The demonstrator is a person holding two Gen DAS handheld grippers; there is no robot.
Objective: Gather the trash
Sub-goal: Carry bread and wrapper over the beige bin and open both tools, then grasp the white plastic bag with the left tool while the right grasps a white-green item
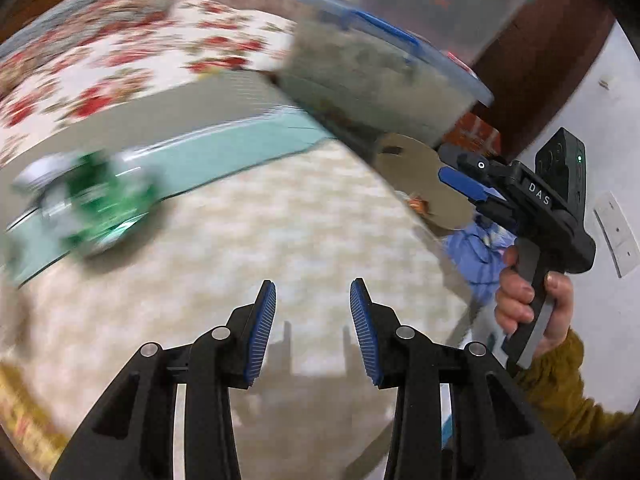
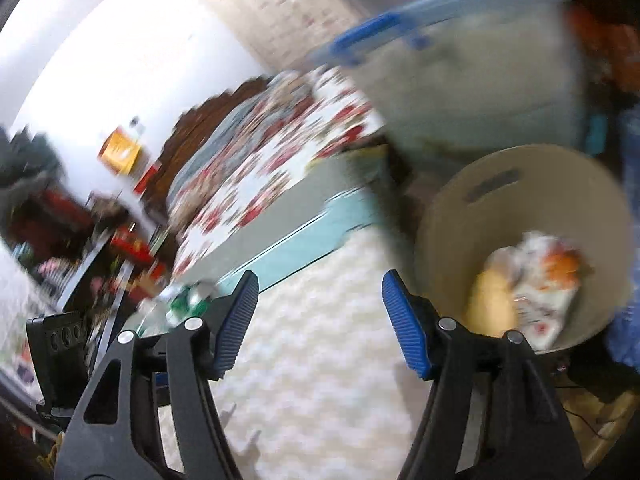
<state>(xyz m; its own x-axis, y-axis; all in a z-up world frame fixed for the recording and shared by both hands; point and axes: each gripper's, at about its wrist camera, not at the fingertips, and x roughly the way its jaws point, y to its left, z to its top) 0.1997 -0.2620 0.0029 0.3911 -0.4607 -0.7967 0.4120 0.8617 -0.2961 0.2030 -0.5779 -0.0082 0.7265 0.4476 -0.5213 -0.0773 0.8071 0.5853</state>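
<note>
L gripper (image 1: 313,328) angled down, empty, R gripper (image 2: 320,322) agape over table (image 2: 320,360)

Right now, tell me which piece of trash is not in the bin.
The green-and-white wrapper on the floor; the yellow and white pieces already lie inside the beige bin.

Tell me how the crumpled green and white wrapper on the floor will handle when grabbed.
The crumpled green and white wrapper looks thin and creased, so probably light and floppy, collapsing between pads. Its glossy surface may be slippery. It likely won't roll. The picture is blurred, so this is uncertain.
</note>
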